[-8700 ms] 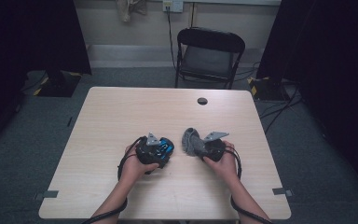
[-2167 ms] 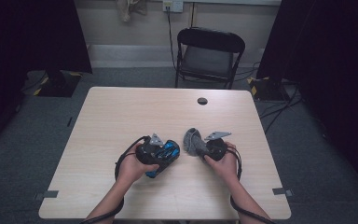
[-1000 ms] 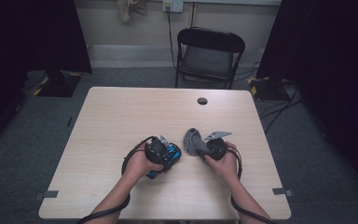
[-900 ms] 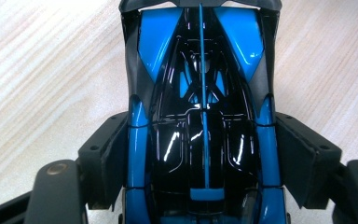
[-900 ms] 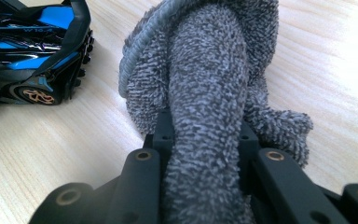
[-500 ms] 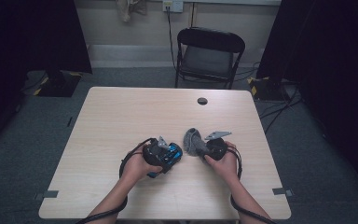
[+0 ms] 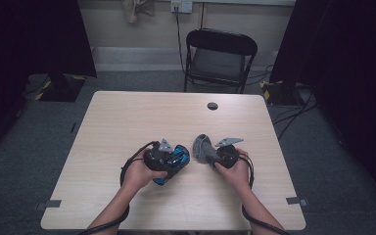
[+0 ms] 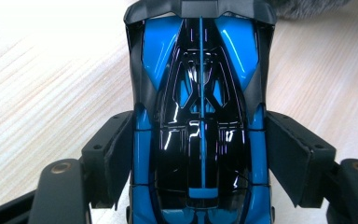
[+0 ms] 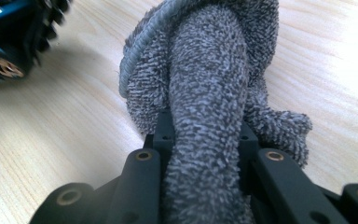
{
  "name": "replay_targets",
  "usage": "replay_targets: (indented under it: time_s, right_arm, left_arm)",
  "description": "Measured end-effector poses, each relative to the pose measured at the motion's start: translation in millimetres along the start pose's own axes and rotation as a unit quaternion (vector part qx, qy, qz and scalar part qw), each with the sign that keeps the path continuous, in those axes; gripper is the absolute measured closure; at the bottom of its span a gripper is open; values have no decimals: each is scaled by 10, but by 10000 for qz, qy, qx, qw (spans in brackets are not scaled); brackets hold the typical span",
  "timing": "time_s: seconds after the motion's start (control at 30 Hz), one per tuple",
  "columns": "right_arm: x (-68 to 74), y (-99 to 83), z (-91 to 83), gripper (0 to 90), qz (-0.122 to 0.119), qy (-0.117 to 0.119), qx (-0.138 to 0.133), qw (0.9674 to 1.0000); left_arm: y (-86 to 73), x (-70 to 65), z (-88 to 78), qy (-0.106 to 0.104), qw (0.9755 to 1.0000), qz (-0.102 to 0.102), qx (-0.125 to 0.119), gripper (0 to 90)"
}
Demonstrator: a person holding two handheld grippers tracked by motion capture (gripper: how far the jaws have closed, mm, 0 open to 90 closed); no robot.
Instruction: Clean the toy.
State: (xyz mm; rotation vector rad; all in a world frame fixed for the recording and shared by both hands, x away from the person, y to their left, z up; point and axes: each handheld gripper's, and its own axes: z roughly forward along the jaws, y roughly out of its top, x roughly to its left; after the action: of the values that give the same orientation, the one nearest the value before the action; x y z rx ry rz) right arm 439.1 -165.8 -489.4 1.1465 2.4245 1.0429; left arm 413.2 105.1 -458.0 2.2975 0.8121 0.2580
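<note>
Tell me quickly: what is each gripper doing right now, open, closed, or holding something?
Left gripper: closed on the glossy blue and black toy car, jaws against its sides.
Right gripper: closed on the bunched grey terry cloth.

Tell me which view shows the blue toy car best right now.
The left gripper view: the blue toy car sits large between that gripper's jaws, body panels sharp. The high view shows it small in the left gripper. The right gripper view catches only a blurred corner beside the grey towel.
</note>
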Motion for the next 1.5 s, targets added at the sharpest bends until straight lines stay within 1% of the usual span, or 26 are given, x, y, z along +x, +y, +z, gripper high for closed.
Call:
replay_targets:
  time_s: [0.17, 0.27, 0.37, 0.5, 0.6, 0.67, 0.7, 0.73, 0.77, 0.8, 0.83, 0.87, 0.9, 0.93, 0.97, 1.0, 1.03, 1.1, 1.13, 1.17, 1.2, 1.27, 1.3, 1.37, 1.43, 1.5]
  right_arm:
    - [1, 5, -11, 715, 16, -14, -17, 10000]
    - [2, 18, -29, 721, -5, 4, -16, 10000]
    - [-5, 47, -72, 724, 38, 66, -90, 9999]
    - [-21, 121, -154, 724, 98, 123, -244, 9996]
    - [-25, 189, -212, 724, 82, 148, -328, 9993]
    - [-26, 223, -237, 724, 76, 197, -368, 9991]
    - [-25, 240, -253, 725, 76, 192, -398, 9990]
    - [-26, 260, -267, 726, 75, 219, -410, 9989]
    - [-25, 276, -280, 728, 71, 215, -414, 9989]
    - [-26, 298, -297, 731, 56, 171, -422, 9989]
    - [-33, 316, -308, 733, 52, 191, -454, 9988]
    - [-43, 340, -325, 732, 90, 212, -479, 9986]
    - [-55, 350, -311, 733, 127, 207, -354, 9991]
    - [-62, 338, -273, 733, 71, 124, -181, 9997]
    - [-71, 316, -241, 736, -53, 136, -113, 9998]
    - [-76, 294, -218, 736, -80, 127, -11, 9999]
    - [-98, 277, -217, 737, -24, 100, -43, 9999]
    - [-144, 247, -211, 746, 194, 223, -116, 9995]
    - [-140, 247, -214, 745, 148, 172, -100, 9997]
    - [-117, 266, -219, 745, -54, 99, -5, 9999]
    - [-110, 276, -218, 745, -74, 160, 33, 9998]
    - [-112, 276, -203, 746, -16, 196, 1, 9998]
    - [-115, 274, -195, 746, 44, 311, -33, 9995]
    - [-84, 270, -184, 745, 13, 280, -80, 9996]
    - [-68, 269, -186, 744, 18, 340, -154, 9993]
    - [-75, 289, -221, 744, 37, 372, -300, 9988]
  left_arm:
    - [47, 6, -86, 0, 9997, -10, -242, 281]
    - [76, 10, -129, 8, 9996, 9, -264, 281]
    - [88, 5, -146, -19, 9994, 52, -331, 282]
    - [114, 11, -184, -31, 9991, -42, -412, 283]
    - [138, 9, -211, -12, 9989, 8, -474, 283]
    - [160, 16, -238, -51, 9988, -47, -492, 284]
    - [178, 25, -285, -177, 9988, -170, -430, 293]
    - [171, 50, -348, -92, 9966, 58, -813, 712]
    - [189, 93, -422, -141, 9933, -135, -1140, 900]
    - [214, 124, -473, -69, 9922, -101, -1238, 900]
    - [234, 143, -480, 9, 9937, 18, -1117, 886]
    - [244, 146, -449, -61, 9961, 74, -876, 865]
    - [241, 137, -385, -227, 9976, 20, -658, 862]
    - [232, 108, -303, -261, 9980, 9, -568, 803]
    - [226, 78, -229, -351, 9978, 24, -567, 717]
    - [230, 34, -126, -568, 9968, 116, -559, 676]
    - [253, -5, -45, -616, 9962, 290, -551, 611]
    - [301, -52, 61, -712, 9959, 281, -484, 509]
    - [341, -89, 141, -837, 9948, 394, -428, 468]
    - [373, -111, 183, -705, 9953, 536, -390, 425]
    - [406, -112, 208, -624, 9950, 722, -288, 377]
    - [465, -91, 255, -665, 9941, 767, -392, 305]
    - [482, -83, 270, -661, 9937, 797, -438, 278]
    - [520, -50, 333, -614, 9939, 894, -206, 261]
    - [541, -37, 387, -668, 9929, 983, -67, 235]
    - [557, -38, 448, -653, 9910, 1172, 25, 226]
